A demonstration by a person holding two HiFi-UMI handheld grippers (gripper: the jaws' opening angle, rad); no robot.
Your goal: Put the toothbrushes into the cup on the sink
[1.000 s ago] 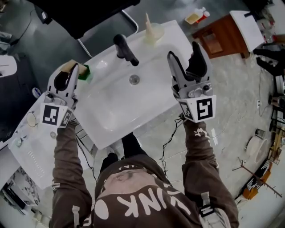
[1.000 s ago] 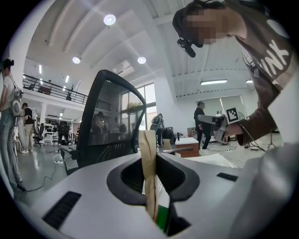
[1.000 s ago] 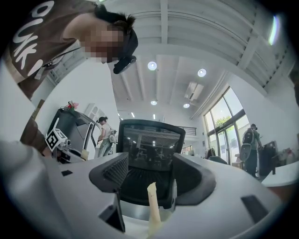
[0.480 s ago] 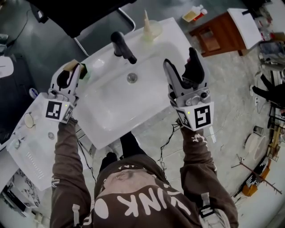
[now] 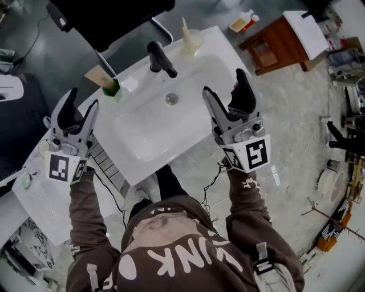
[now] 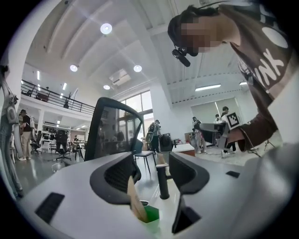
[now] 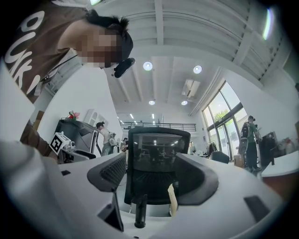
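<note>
A green cup (image 5: 114, 89) stands on the left rim of the white sink (image 5: 188, 122), with a tan toothbrush (image 5: 100, 76) leaning in it. My left gripper (image 5: 81, 102) sits just short of this cup, its jaws opening with nothing between them. In the left gripper view the cup (image 6: 150, 215) and toothbrush (image 6: 135, 200) show below the open left gripper (image 6: 152, 173). A clear cup (image 5: 193, 43) with a cream toothbrush (image 5: 185, 27) is on the back rim. My right gripper (image 5: 225, 85) hovers over the sink's right side, empty, its jaws opening wider.
A black faucet (image 5: 161, 57) rises at the back of the basin, above the drain (image 5: 171, 98). A black office chair (image 5: 108, 17) stands behind the sink. A wooden cabinet (image 5: 274, 45) is at the right, and a white table (image 5: 43, 199) at the left.
My left gripper has opened, let go of the tan toothbrush in the green cup and drawn back toward the person. The right gripper drifted slightly left and nearer.
</note>
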